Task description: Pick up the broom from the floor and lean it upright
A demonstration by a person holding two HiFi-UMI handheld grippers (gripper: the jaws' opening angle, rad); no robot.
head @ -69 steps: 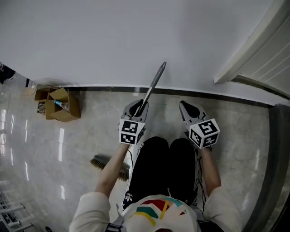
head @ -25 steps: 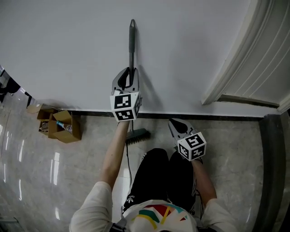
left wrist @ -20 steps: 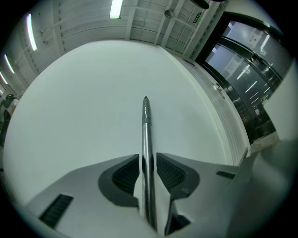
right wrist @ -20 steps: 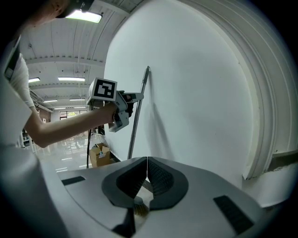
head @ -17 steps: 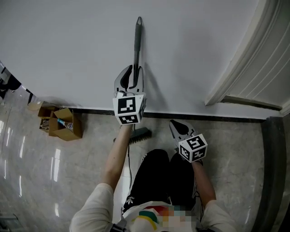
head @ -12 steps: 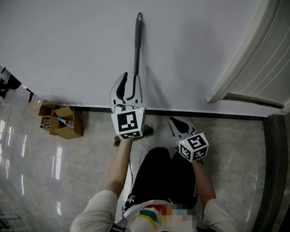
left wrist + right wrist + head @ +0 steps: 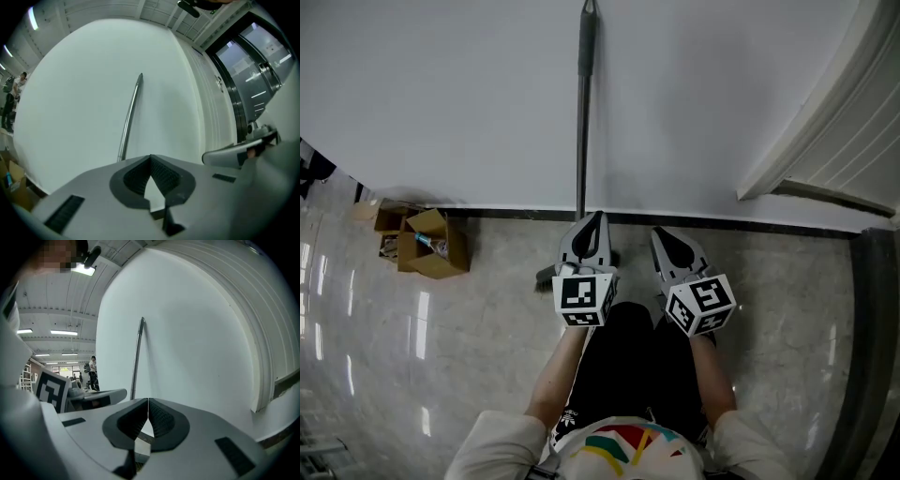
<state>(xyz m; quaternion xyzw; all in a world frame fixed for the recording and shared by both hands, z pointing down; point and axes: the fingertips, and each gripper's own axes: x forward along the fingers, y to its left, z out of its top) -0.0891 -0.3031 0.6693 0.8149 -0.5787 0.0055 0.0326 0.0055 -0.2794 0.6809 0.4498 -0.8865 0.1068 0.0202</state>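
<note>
The broom stands upright, its grey handle (image 7: 581, 112) leaning on the white wall (image 7: 441, 94). Its brush head (image 7: 546, 275) rests on the floor, mostly hidden behind my left gripper (image 7: 592, 217). That gripper is low, in front of the skirting, clear of the handle; its jaws have just been closing and are shut with nothing between them. My right gripper (image 7: 664, 234) is close beside it, also shut and empty. The left gripper view shows the handle (image 7: 129, 117) beyond the closed left gripper (image 7: 150, 157). In the right gripper view the handle (image 7: 137, 357) rises behind the right gripper (image 7: 148, 400).
Open cardboard boxes (image 7: 427, 239) sit by the wall at the left. A white door frame (image 7: 825, 122) slants at the right above a dark floor strip (image 7: 862, 328). The person's black-trousered legs (image 7: 633, 366) are below the grippers. Pale glossy tiles cover the floor.
My left gripper let go of the broom handle, dropped from the wall to beside the right gripper and shut. The broom stays leaning on the wall. The right gripper barely moved.
</note>
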